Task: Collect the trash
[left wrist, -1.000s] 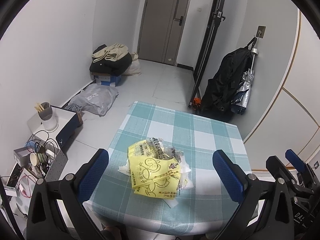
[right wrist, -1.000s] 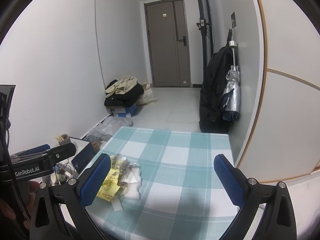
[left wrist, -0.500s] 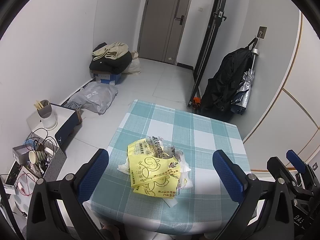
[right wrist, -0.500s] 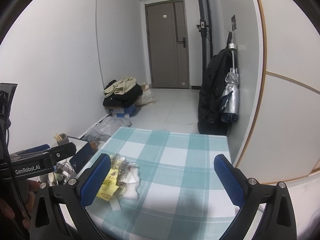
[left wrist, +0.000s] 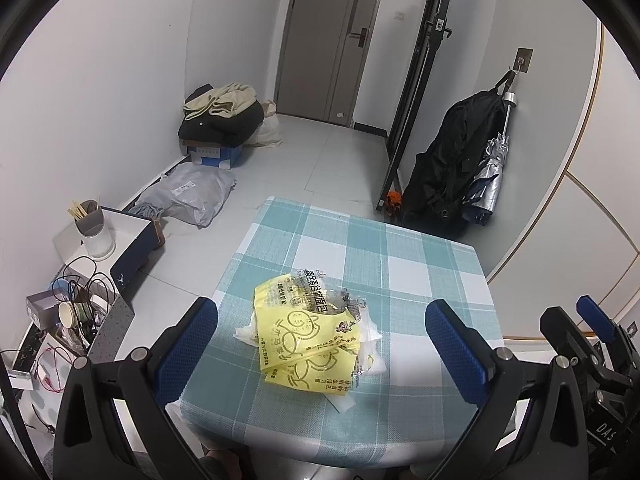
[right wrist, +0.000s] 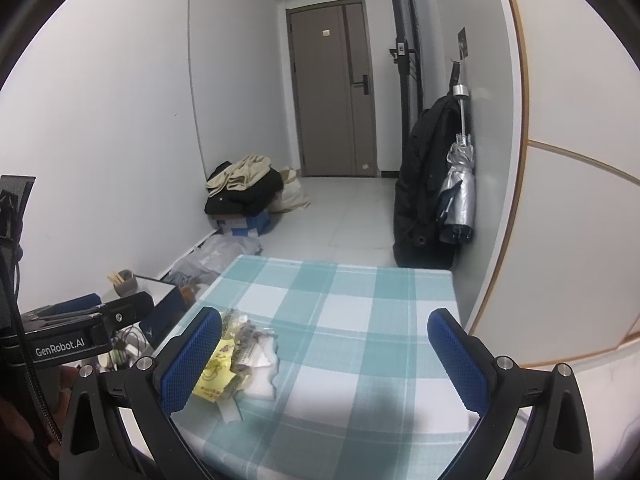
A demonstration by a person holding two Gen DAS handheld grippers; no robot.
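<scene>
A heap of trash lies on the teal checked tablecloth point(left wrist: 420, 264): yellow printed wrappers point(left wrist: 308, 336), a clear plastic bag and white tissue. My left gripper point(left wrist: 320, 340) hangs open above it, with the heap between and beyond its blue pads. In the right wrist view the same trash heap point(right wrist: 236, 356) sits at the table's left side, just past the left finger. My right gripper point(right wrist: 326, 356) is open over bare cloth point(right wrist: 360, 320), right of the heap. Nothing is held.
The table is small, with a wall close on its right. A black bag and silver umbrella point(left wrist: 484, 176) hang there. On the floor to the left stand a white box with a cup point(left wrist: 94, 232), a cable-filled bin point(left wrist: 76, 312), a grey bag point(left wrist: 192, 196) and piled clothes point(left wrist: 220, 116).
Both views have shifted slightly: the left gripper has eased back and up a little, so the trash heap sits marginally higher between its fingers. Both grippers stay open.
</scene>
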